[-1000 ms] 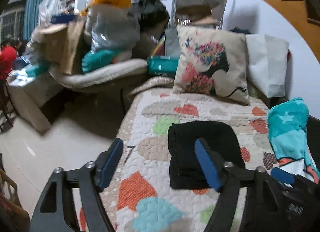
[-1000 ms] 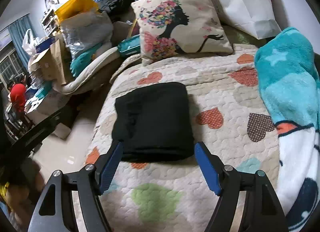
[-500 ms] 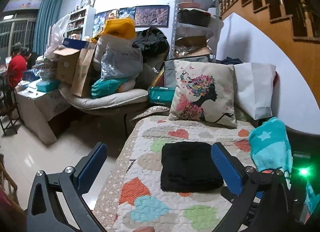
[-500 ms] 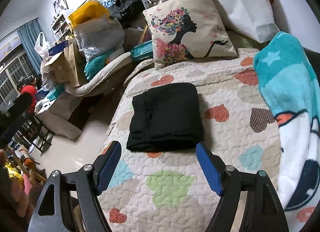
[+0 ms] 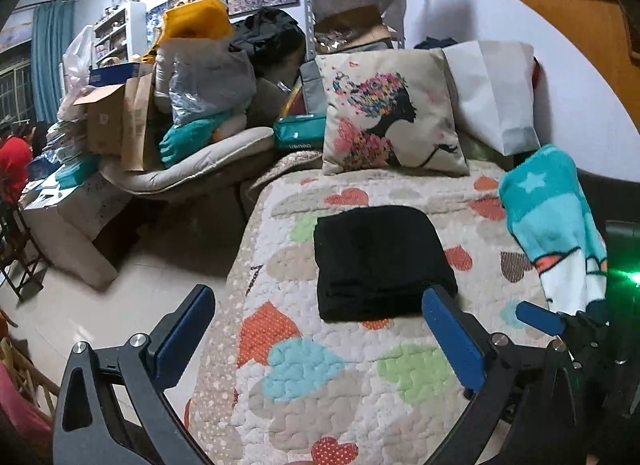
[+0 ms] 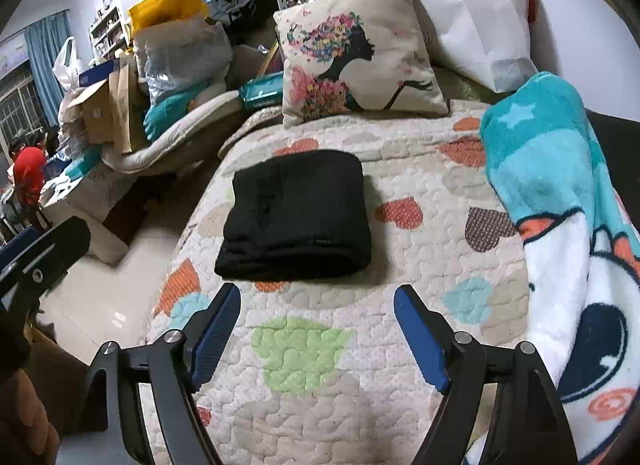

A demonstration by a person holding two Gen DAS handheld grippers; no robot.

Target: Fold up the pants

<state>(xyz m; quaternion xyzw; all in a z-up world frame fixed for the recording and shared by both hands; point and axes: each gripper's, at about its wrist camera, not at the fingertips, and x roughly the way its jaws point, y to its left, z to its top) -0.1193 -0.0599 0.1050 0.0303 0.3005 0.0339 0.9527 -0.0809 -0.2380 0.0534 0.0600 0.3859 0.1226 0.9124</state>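
The black pants (image 5: pixel 376 261) lie folded into a thick rectangle on the heart-patterned quilt (image 5: pixel 312 377); they also show in the right wrist view (image 6: pixel 298 217). My left gripper (image 5: pixel 316 337) is open and empty, held above the quilt in front of the pants. My right gripper (image 6: pixel 318 329) is open and empty, just short of the pants' near edge. The right gripper's blue finger (image 5: pixel 538 319) shows at the right of the left wrist view.
A printed cushion (image 6: pixel 356 53) and a white bag (image 6: pixel 476 17) stand behind the pants. A teal fleece blanket (image 6: pixel 560 193) lies along the right. The quilt's left edge drops to the tiled floor (image 5: pixel 100 305). Boxes and bags (image 5: pixel 160 105) pile at the left.
Both grippers have pulled back from the pants, which stay folded on the quilt. The left gripper's view has swung and dropped a little lower.
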